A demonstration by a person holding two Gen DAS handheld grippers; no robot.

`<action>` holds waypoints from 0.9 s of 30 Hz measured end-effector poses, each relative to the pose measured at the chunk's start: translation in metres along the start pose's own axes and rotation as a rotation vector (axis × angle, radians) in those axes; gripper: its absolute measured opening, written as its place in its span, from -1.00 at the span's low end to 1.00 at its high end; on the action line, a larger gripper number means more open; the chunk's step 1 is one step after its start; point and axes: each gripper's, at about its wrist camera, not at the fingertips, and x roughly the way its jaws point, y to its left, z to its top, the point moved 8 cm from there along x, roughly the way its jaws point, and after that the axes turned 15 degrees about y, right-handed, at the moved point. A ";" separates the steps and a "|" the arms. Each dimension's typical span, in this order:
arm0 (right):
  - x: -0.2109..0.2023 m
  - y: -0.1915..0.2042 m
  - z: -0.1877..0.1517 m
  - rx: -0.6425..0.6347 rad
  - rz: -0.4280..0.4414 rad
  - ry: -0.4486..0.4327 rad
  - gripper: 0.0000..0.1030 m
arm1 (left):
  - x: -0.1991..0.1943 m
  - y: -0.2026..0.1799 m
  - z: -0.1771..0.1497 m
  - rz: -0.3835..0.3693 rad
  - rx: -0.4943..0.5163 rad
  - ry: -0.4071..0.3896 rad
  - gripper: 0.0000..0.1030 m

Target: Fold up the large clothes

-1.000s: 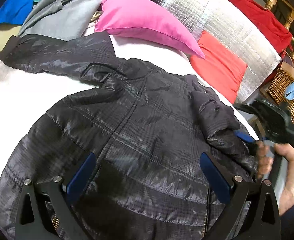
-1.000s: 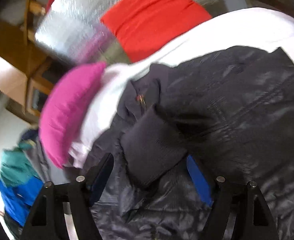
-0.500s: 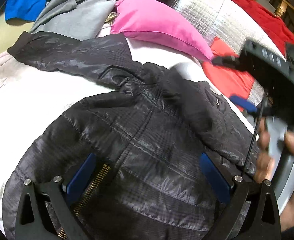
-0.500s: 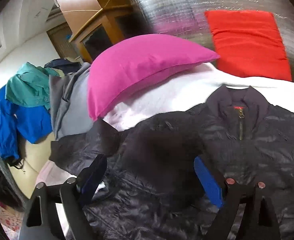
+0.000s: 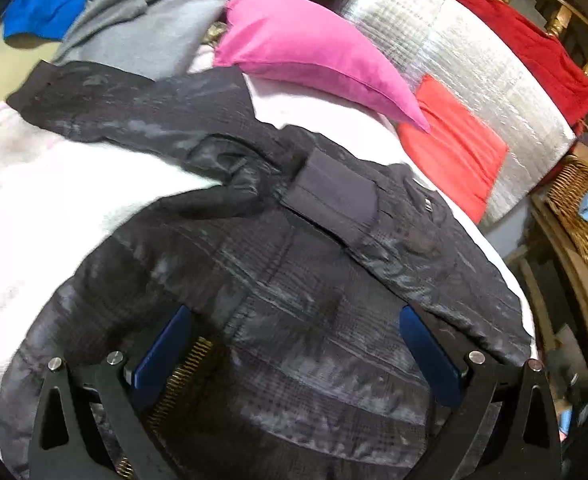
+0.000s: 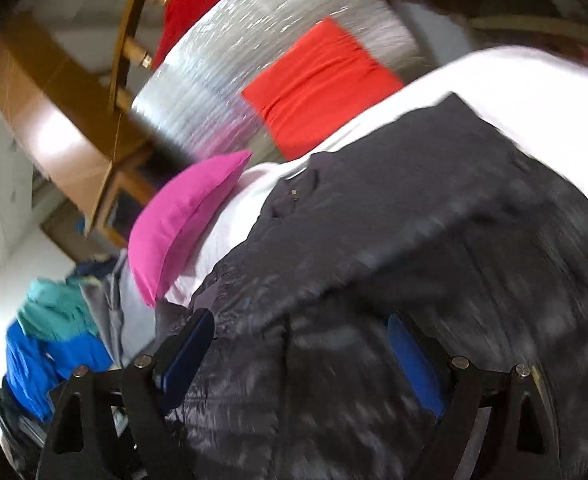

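Now | jacket (image 5: 294, 300) sleeve folded across chest | right gripper (image 6: 297, 356) withdrawn | both jaws apart, empty

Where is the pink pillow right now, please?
In the left wrist view, the pink pillow lies beyond the black jacket, between grey clothing and the silver panel.

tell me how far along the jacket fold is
Done: one sleeve lies folded across the black jacket, its cuff on the chest. In hand: nothing; the left gripper and right gripper are both open. Left: the other sleeve lies stretched out; body unfolded.
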 end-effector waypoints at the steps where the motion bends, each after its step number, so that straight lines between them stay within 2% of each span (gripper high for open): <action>1: -0.006 -0.005 -0.005 0.008 0.006 -0.011 0.76 | 0.000 -0.002 0.000 -0.017 0.006 -0.002 1.00; 4: -0.010 -0.012 -0.008 0.026 0.023 -0.023 0.76 | 0.006 -0.008 -0.001 -0.048 0.018 0.039 1.00; 7: -0.005 -0.008 -0.009 -0.016 0.027 -0.012 0.76 | 0.012 -0.018 0.010 -0.083 0.005 0.076 1.00; 9: 0.005 -0.004 -0.013 -0.014 0.053 0.030 0.76 | 0.015 -0.030 0.026 -0.084 0.019 0.079 1.00; 11: 0.007 -0.003 -0.016 -0.041 0.048 0.032 0.76 | 0.022 -0.043 0.045 -0.084 0.030 0.087 1.00; 14: 0.008 -0.005 -0.016 -0.026 0.060 0.031 0.76 | 0.053 -0.045 0.072 -0.040 -0.024 0.151 1.00; 15: 0.009 -0.007 -0.016 -0.019 0.065 0.037 0.76 | 0.069 -0.043 0.079 -0.021 -0.047 0.187 0.89; 17: 0.009 -0.008 -0.017 -0.016 0.071 0.037 0.75 | 0.089 -0.041 0.085 0.023 -0.058 0.227 0.35; 18: 0.009 -0.008 -0.017 -0.019 0.069 0.036 0.75 | 0.096 -0.043 0.085 0.026 -0.052 0.247 0.01; 19: 0.008 -0.008 -0.017 -0.019 0.069 0.036 0.75 | 0.101 -0.044 0.087 0.032 -0.045 0.261 -0.21; 20: 0.009 -0.008 -0.017 -0.018 0.073 0.040 0.75 | 0.099 -0.046 0.089 0.052 -0.033 0.244 -0.41; 21: 0.009 -0.008 -0.018 -0.018 0.074 0.043 0.75 | 0.090 -0.049 0.095 0.121 -0.002 0.199 -0.81; 23: 0.008 -0.010 -0.017 -0.014 0.075 0.043 0.75 | 0.069 -0.060 0.104 0.115 0.040 0.102 -0.81; 24: 0.007 -0.010 -0.016 -0.010 0.077 0.040 0.75 | 0.060 -0.064 0.105 0.147 0.075 0.048 -0.81; 25: 0.006 -0.011 -0.016 -0.007 0.078 0.035 0.75 | 0.061 -0.066 0.102 0.179 0.103 0.039 -0.81; 27: 0.006 -0.013 -0.016 -0.001 0.072 0.035 0.75 | 0.081 -0.060 0.090 0.221 0.128 0.095 -0.81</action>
